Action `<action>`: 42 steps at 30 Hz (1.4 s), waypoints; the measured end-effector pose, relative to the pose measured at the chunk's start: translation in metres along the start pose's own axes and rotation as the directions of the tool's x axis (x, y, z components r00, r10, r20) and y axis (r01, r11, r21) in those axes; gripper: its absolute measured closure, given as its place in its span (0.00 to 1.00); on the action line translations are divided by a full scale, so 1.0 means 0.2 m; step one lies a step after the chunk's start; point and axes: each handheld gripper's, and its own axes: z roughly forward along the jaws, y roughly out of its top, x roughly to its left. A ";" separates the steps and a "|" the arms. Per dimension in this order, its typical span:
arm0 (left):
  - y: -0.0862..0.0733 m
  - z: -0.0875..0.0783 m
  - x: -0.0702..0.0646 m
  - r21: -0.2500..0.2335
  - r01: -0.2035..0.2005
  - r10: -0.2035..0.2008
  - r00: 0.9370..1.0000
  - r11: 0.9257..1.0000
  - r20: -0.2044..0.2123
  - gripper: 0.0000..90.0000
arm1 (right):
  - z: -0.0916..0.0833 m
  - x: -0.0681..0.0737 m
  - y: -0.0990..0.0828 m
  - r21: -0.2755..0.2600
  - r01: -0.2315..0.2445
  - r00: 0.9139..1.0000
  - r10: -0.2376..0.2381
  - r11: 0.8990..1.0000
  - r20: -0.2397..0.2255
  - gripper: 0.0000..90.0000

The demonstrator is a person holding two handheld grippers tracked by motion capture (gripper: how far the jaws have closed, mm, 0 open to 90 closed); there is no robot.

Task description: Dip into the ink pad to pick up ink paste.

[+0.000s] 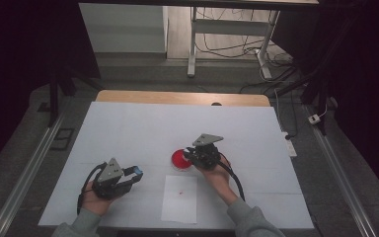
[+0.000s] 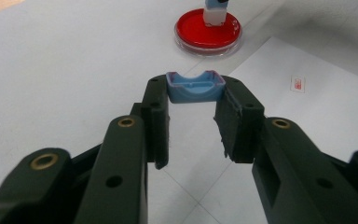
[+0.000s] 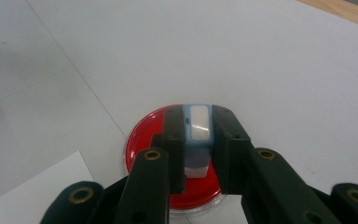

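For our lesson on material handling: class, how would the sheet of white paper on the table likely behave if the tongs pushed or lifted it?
The sheet of white paper lies flat and thin on the table, so it probably droops when lifted by one edge. Nothing rests on it and it looks very light, so a push would likely slide or buckle it. Its flat edge gives the tongs little to catch, so pinching it may be awkward.

Glossy red dish; matt paper sheet
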 end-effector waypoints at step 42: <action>0.00 0.00 0.00 0.002 0.002 -0.002 1.000 1.000 0.000 0.72 | 0.00 0.07 0.05 -0.033 0.039 0.998 -0.041 0.999 -0.038 0.83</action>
